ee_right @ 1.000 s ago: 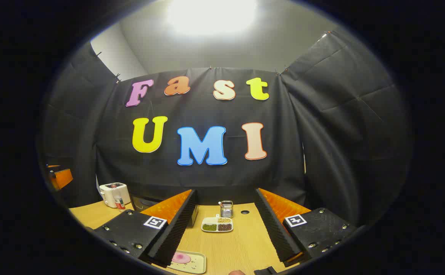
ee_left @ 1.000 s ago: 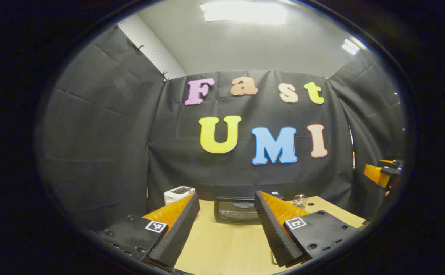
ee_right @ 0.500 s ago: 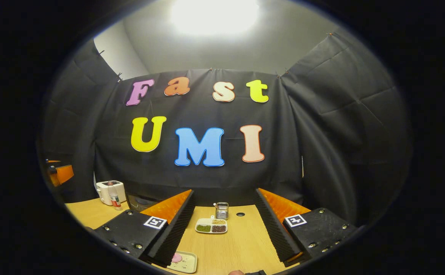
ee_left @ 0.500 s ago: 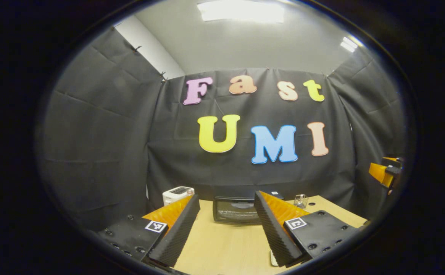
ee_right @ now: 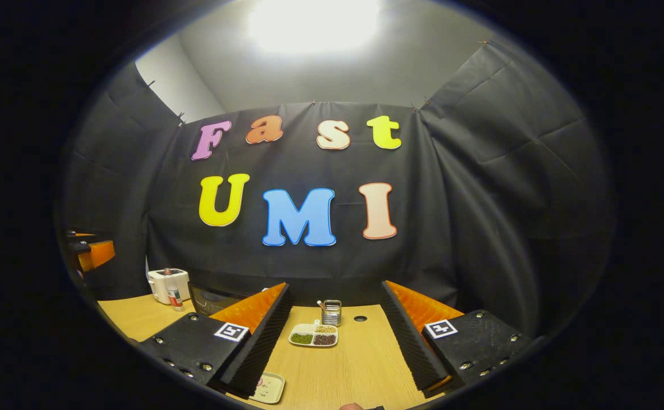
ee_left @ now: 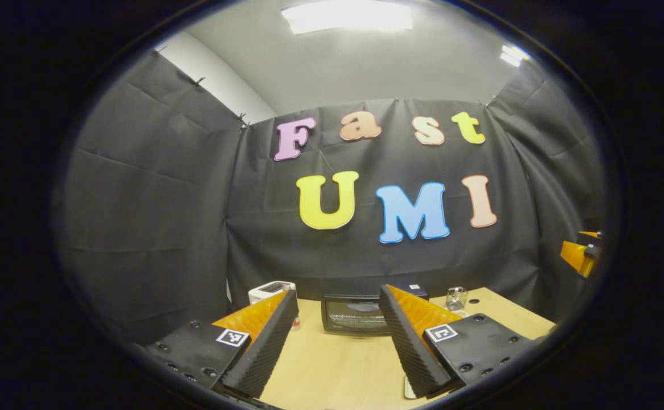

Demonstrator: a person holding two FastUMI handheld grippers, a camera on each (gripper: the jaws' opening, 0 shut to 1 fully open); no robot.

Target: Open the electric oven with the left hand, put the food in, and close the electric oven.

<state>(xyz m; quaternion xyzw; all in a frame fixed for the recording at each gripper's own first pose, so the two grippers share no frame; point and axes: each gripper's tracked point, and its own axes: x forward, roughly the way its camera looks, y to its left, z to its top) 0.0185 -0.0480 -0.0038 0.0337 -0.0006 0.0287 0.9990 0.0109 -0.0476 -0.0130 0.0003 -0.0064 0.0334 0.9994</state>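
Oven [ee_left: 356, 314], low at frame centre on the desk [ee_left: 332, 364], looks rigid and door-hinged, so we aim our spread, empty left tool [ee_left: 336, 336] at its door's top edge.

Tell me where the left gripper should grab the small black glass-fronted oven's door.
Probably along the top edge of the black glass-fronted oven door, coming straight from the front: the open left gripper already faces it squarely. Any handle is too small to make out.

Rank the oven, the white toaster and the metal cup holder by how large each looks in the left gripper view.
1. Oven, clearly largest.
2. Toaster.
3. Cup holder, smallest.
The toaster is partly hidden behind a finger of the hand-held gripper, so its lead over the holder is unsure.
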